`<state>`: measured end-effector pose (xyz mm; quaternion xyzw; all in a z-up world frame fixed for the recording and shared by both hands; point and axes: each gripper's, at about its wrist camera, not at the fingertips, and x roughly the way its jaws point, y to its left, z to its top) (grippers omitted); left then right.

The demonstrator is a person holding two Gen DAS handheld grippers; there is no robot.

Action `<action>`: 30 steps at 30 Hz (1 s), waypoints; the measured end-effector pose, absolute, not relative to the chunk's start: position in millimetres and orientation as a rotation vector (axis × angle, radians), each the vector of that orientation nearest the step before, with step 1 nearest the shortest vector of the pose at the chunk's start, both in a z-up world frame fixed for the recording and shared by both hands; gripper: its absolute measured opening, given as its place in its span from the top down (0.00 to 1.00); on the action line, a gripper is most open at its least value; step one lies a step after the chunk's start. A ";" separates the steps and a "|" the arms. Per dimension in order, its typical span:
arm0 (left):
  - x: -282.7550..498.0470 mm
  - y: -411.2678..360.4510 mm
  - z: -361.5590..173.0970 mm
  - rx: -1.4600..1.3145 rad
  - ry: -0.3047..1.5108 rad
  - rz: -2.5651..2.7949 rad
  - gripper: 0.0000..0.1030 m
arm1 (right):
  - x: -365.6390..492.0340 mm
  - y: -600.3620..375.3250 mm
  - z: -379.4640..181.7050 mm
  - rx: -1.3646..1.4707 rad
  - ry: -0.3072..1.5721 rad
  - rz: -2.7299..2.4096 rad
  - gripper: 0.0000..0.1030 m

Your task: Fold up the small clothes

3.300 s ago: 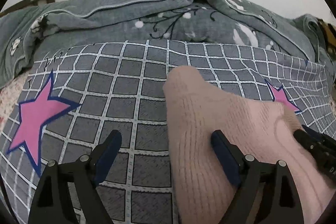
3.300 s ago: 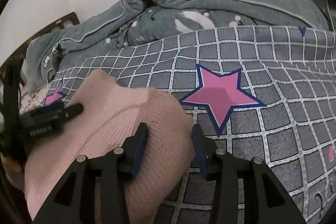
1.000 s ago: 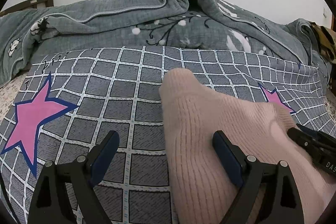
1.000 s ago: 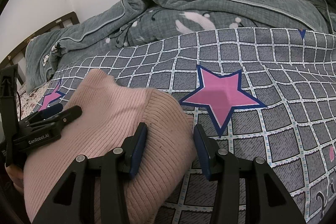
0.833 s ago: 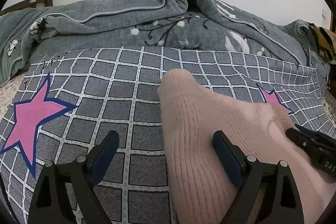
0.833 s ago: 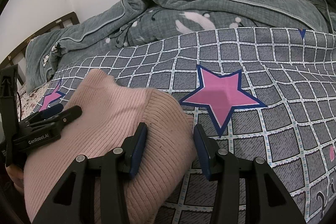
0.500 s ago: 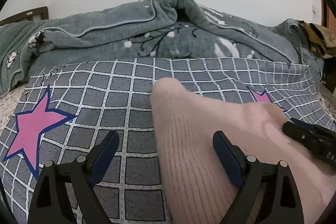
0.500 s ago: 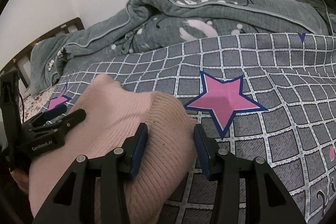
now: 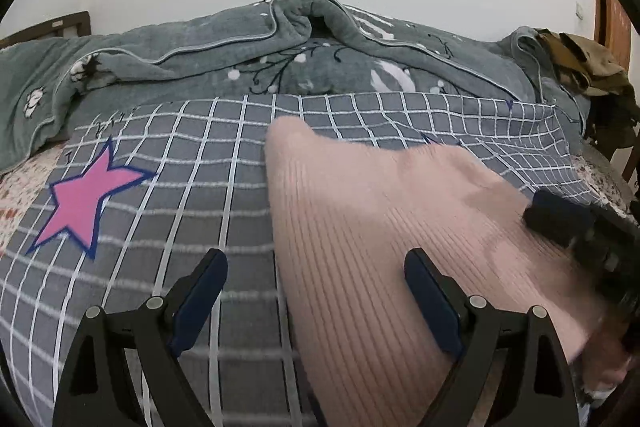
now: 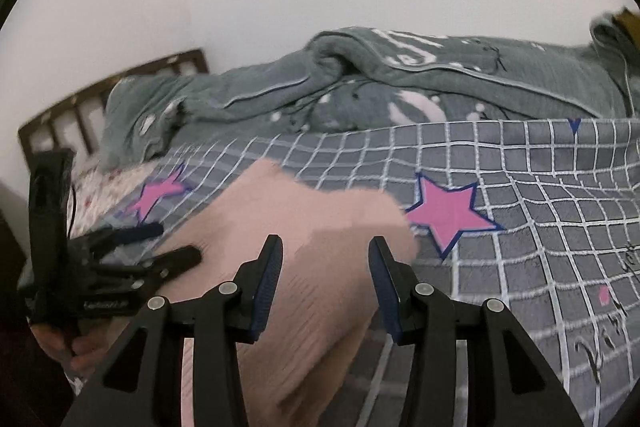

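A folded pink ribbed knit garment (image 9: pixel 380 227) lies on the grey checked bedspread (image 9: pixel 180 167). My left gripper (image 9: pixel 316 291) stands wide open low over the garment's left edge: one finger is over the bedspread, the other over the knit, and neither pinches it. In the right wrist view the garment (image 10: pixel 304 227) fills the lower middle. My right gripper (image 10: pixel 326 283) hangs partly open above its near right corner, and its pads do not press the cloth. Each gripper shows in the other's view: the left gripper (image 10: pixel 168 245) at the left, the right gripper (image 9: pixel 556 217), blurred, at the right.
A bunched grey-green blanket (image 9: pixel 280 59) lies along the far side of the bed, against a white wall. A brown slatted headboard (image 10: pixel 100 95) stands at the far left. An olive-brown cloth (image 9: pixel 584 63) sits at the far right. Pink stars (image 10: pixel 448 211) mark the bedspread.
Both grippers have drawn back and risen a little, so more wall and bed show. The pink garment has stayed put on the bedspread. Neither gripper's opening has changed.
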<state>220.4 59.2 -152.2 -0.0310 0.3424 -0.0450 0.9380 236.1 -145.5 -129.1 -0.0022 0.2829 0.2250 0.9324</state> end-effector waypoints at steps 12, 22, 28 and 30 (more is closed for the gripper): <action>203.5 54.9 -151.8 -0.057 0.740 -0.069 0.12 | 220.9 -153.0 -158.2 0.020 0.644 0.378 0.62; 204.4 56.2 -153.5 -0.070 0.741 -0.074 0.10 | 224.4 -155.8 -162.5 0.046 0.647 0.381 0.56; 204.5 56.4 -153.6 -0.067 0.740 -0.066 0.10 | 224.9 -157.0 -163.0 0.058 0.650 0.382 0.55; 204.4 55.8 -153.3 -0.066 0.741 -0.062 0.10 | 224.7 -156.7 -163.0 0.057 0.649 0.381 0.54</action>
